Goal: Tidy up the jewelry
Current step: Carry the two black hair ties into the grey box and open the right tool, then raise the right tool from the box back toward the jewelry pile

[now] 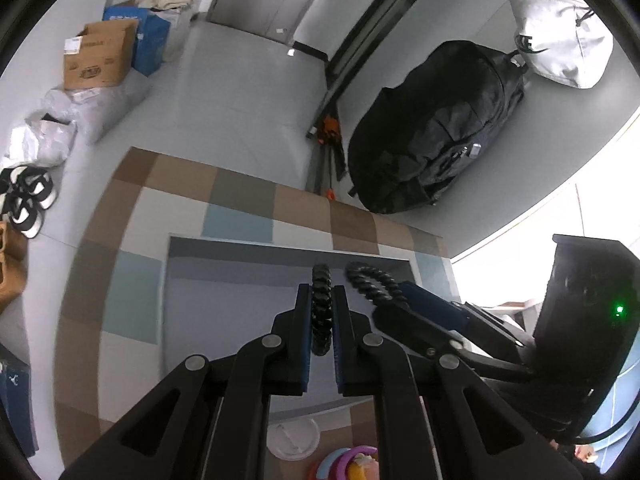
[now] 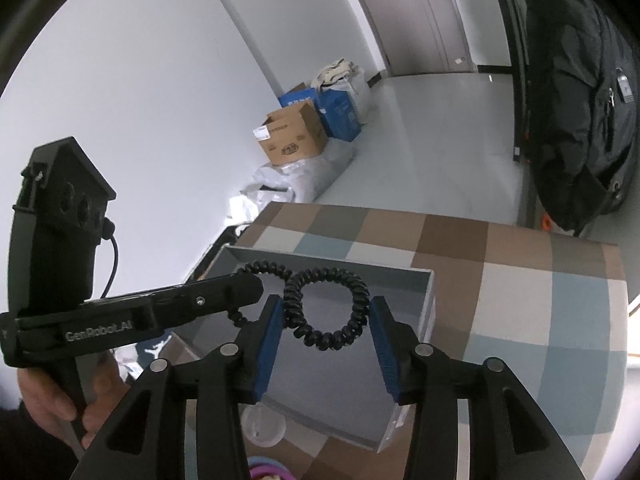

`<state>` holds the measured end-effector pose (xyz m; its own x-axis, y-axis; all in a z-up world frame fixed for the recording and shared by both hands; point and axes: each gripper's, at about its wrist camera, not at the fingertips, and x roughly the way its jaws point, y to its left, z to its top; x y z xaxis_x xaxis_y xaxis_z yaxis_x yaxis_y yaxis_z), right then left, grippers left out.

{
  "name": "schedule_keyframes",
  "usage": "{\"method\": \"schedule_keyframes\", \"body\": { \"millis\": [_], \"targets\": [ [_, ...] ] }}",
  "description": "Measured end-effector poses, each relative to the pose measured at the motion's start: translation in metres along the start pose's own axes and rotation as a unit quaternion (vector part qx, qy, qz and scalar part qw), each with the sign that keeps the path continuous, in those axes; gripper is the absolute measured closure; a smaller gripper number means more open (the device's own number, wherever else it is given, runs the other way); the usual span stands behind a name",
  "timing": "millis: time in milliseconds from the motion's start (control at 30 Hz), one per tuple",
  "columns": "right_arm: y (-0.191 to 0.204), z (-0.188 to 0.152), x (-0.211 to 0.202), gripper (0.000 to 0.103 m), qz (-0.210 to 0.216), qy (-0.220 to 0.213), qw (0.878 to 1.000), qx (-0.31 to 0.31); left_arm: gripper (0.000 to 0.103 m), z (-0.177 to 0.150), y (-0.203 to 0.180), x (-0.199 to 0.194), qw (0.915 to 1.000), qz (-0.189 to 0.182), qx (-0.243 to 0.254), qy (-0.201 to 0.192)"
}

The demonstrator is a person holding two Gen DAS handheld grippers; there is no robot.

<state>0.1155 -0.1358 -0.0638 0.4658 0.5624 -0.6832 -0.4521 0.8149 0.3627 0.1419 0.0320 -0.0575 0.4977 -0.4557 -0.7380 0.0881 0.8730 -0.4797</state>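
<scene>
Above an empty grey box (image 2: 424,292) on the checkered tabletop (image 2: 520,280), the left hand-held gripper (image 1: 322,300) pinched one black spiral bracelet (image 1: 322,308). The right hand-held gripper (image 2: 327,320) gripped a second spiral bracelet (image 2: 326,308) between part-spread fingers. Nothing looked stored yet.

colorful rings (image 1: 352,462): chopped off at the bottom edge
backpack (image 2: 580,120): right side runs out of frame
</scene>
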Motion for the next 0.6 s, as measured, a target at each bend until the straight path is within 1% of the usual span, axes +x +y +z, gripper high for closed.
{"method": "schedule_keyframes", "body": {
  "millis": [67, 100, 133, 167, 200, 233, 267, 300, 333, 367, 433, 500, 567, 600],
  "targets": [
    [-0.002, 0.001, 0.002, 0.055, -0.003, -0.002, 1.0, 0.001, 0.098, 0.001, -0.004, 0.003, 0.9999, 0.013, 0.008, 0.006],
    [-0.003, 0.0, 0.0, 0.052, -0.006, -0.006, 1.0, 0.002, 0.096, 0.002, -0.006, 0.005, 0.9998, 0.016, 0.011, 0.009],
    [-0.003, 0.0, -0.002, 0.051, -0.007, -0.011, 1.0, 0.002, 0.089, 0.003, -0.007, 0.007, 0.9998, 0.016, 0.01, 0.012],
    [-0.004, 0.0, -0.005, 0.045, -0.007, -0.017, 1.0, -0.001, 0.084, 0.004, -0.006, 0.007, 0.9998, 0.016, 0.005, 0.013],
    [-0.004, 0.0, -0.007, 0.037, -0.008, -0.021, 1.0, -0.003, 0.07, 0.004, -0.005, 0.007, 0.9998, 0.013, -0.001, 0.013],
    [-0.003, 0.0, -0.013, 0.035, -0.008, -0.03, 1.0, -0.005, 0.058, 0.004, -0.003, 0.005, 0.9999, 0.004, -0.008, 0.007],
    [-0.003, 0.0, -0.016, 0.031, -0.009, -0.035, 0.999, -0.006, 0.054, 0.004, -0.002, 0.002, 0.9999, -0.003, -0.013, 0.0],
    [-0.004, 0.0, -0.021, 0.026, -0.011, -0.042, 0.999, -0.007, 0.052, 0.003, -0.001, 0.0, 0.9998, -0.009, -0.015, -0.005],
    [-0.004, 0.0, -0.025, 0.023, -0.01, -0.049, 0.999, -0.007, 0.051, 0.004, -0.001, -0.003, 0.9997, -0.014, -0.016, -0.009],
    [-0.005, 0.0, -0.029, 0.017, -0.01, -0.056, 0.998, -0.006, 0.051, 0.004, -0.002, -0.005, 0.9998, -0.014, -0.013, -0.011],
    [-0.008, -0.001, -0.039, 0.013, -0.011, -0.072, 0.997, 0.002, 0.051, 0.003, -0.004, -0.011, 0.9997, 0.009, -0.004, -0.021],
    [-0.011, -0.001, -0.043, 0.005, -0.015, -0.08, 0.997, 0.011, 0.05, 0.002, -0.007, -0.015, 0.9992, 0.026, 0.008, -0.029],
    [-0.014, -0.002, -0.048, 0.004, -0.021, -0.089, 0.996, 0.022, 0.047, -0.001, -0.012, -0.02, 0.9978, 0.049, 0.02, -0.039],
    [-0.015, -0.004, -0.05, 0.004, -0.024, -0.092, 0.995, 0.026, 0.042, -0.004, -0.014, -0.022, 0.997, 0.06, 0.027, -0.043]
  ]
}}
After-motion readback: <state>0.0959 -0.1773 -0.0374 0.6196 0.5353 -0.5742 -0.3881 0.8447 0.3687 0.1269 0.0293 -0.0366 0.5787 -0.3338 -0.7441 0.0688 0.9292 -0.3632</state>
